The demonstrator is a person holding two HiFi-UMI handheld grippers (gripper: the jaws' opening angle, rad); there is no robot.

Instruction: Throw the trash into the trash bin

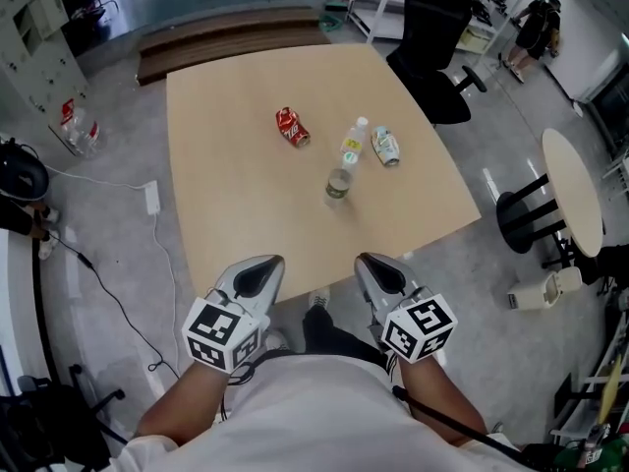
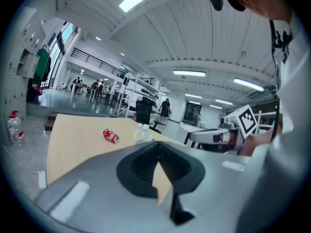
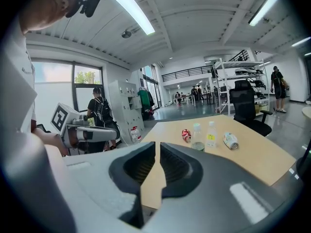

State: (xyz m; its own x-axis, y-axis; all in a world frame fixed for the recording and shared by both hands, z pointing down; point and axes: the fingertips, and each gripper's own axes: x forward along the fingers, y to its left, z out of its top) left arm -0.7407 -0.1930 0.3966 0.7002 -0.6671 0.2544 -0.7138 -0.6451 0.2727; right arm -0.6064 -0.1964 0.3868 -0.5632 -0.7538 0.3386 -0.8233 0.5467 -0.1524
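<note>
**Beige tabletop, four pieces of trash, both grippers empty at the near edge**

Near edge, left to right. The left gripper (image 1: 269, 264) hovers over the table's (image 1: 226, 214) front edge and points toward the trash. Its jaw tips are pressed together with nothing between them. The right gripper (image 1: 369, 262) is level with it, just beside it and aimed the same way. A narrow slit runs between its jaws, so they are slightly spread, and only bare tabletop shows through.

Mid-table, left to right, all well clear of both grippers. A red can (image 1: 292, 127) lies dented on its side. A clear bottle (image 1: 338, 184) stands upright with its cap off, nearest to the grippers. A yellow-label bottle (image 1: 352, 146) with a white cap stands upright just behind it. A crumpled bottle (image 1: 385, 147) lies on its side, near the yellow-label one but not touching it.

Far right: a black office chair (image 1: 437, 28) stands at the table's far corner, and a round side table (image 1: 575, 190) is on the floor beyond.
</note>
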